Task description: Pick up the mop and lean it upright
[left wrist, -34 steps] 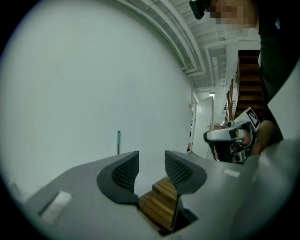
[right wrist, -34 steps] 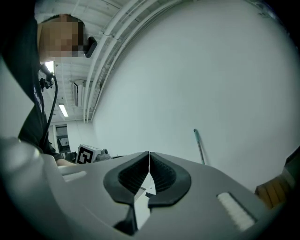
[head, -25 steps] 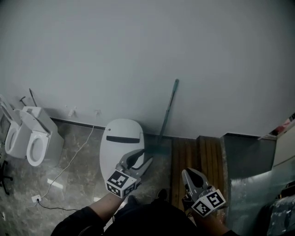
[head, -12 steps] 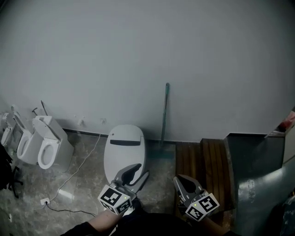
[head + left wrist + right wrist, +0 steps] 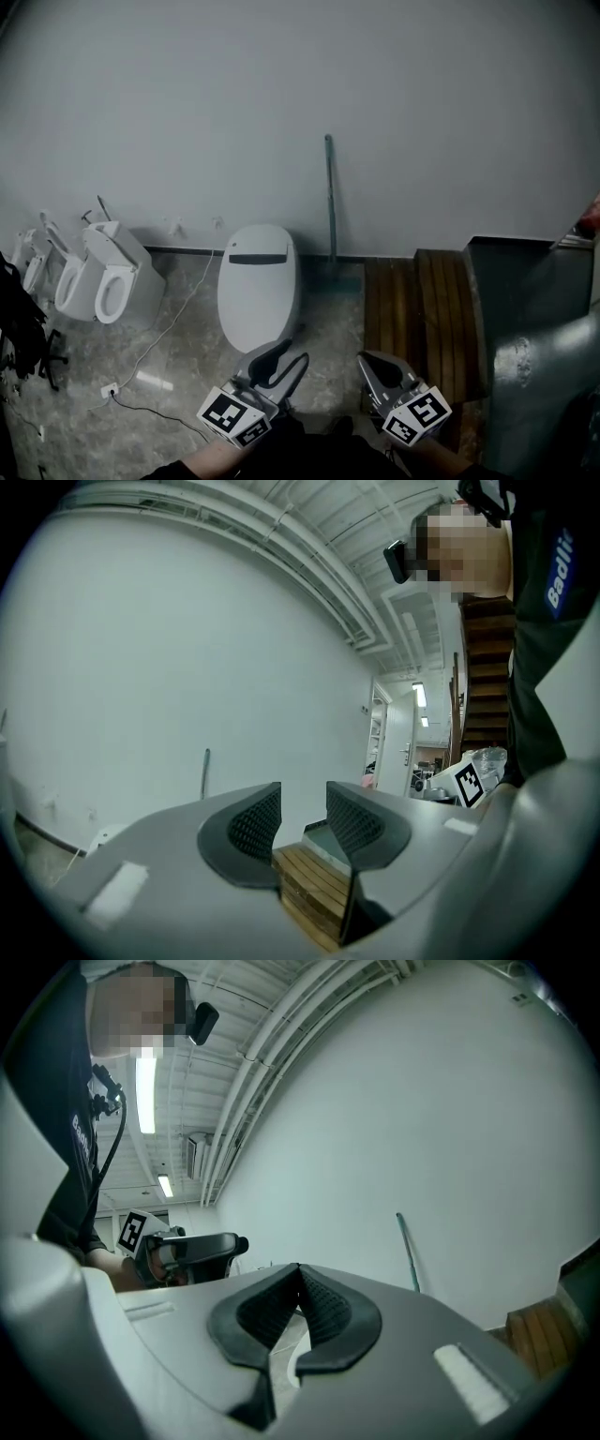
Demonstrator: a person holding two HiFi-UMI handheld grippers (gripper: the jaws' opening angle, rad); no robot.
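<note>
The mop (image 5: 330, 202) stands upright, its thin teal handle leaning against the white wall and its head on the floor between the white toilet and the wooden platform. Nothing holds it. The same mop handle (image 5: 205, 772) shows far off in the left gripper view, and as mop handle (image 5: 407, 1251) in the right gripper view. My left gripper (image 5: 281, 361) is low near my body, open, with nothing between its pads (image 5: 303, 803). My right gripper (image 5: 373, 364) hangs beside it, shut on nothing (image 5: 298, 1274). Both are well away from the mop.
A closed white toilet (image 5: 260, 286) stands in front of me. More toilets (image 5: 108, 286) line the wall at the left, with a white cable (image 5: 169, 319) trailing over the marble floor. A slatted wooden platform (image 5: 422, 319) and a grey metal sheet (image 5: 544, 356) lie to the right.
The view has drawn back from the wall, so the mop looks farther off and straighter. Both grippers have dropped lower in the view, nearer my body. Neither has taken hold of anything.
</note>
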